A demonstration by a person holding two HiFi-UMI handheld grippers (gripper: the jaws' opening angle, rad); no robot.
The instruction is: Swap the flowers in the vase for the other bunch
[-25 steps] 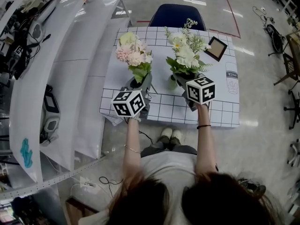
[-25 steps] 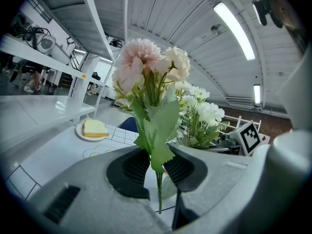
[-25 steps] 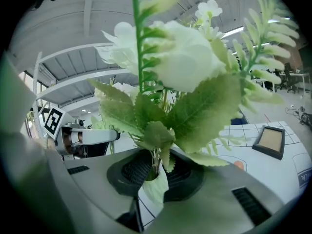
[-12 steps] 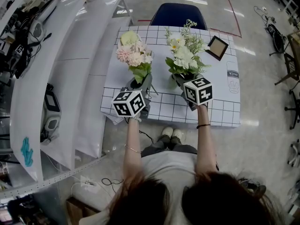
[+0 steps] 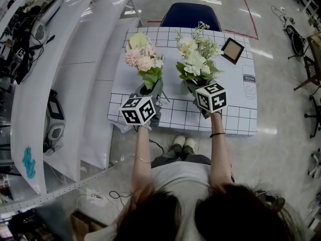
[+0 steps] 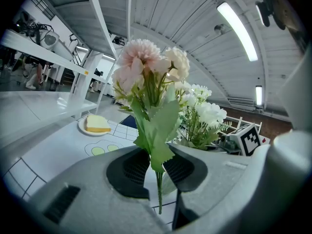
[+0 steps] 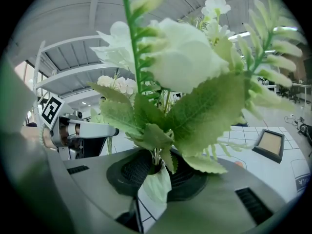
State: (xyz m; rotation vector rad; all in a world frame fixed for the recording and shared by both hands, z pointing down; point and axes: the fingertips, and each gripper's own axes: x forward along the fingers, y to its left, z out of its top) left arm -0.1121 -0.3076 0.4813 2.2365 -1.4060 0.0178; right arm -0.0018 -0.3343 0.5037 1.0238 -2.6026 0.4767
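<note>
Two grips to watch: left claw (image 6: 157,172) clamped on slim stems of pink bunch (image 6: 146,67), right claw (image 7: 155,172) on white bunch (image 7: 185,57), both upright above counter (image 5: 235,117), near each other; could swivel or slip in so narrow a pinch, or snag leaves; vase not made out.

Two bunches of flowers were in view: one pink bunch (image 5: 143,59) and one white bunch (image 5: 196,59). There were two grippers, the left gripper (image 6: 156,169) and the right gripper (image 7: 156,172), each clamped on one bunch. Each carried one marker cube, the left cube (image 5: 137,110) and the right cube (image 5: 212,97). One bench (image 5: 235,109) bore one picture frame (image 5: 232,50). One blue chair (image 5: 190,16) stood behind it. One person (image 5: 185,185) was there, with two shoes (image 5: 178,142) showing.
</note>
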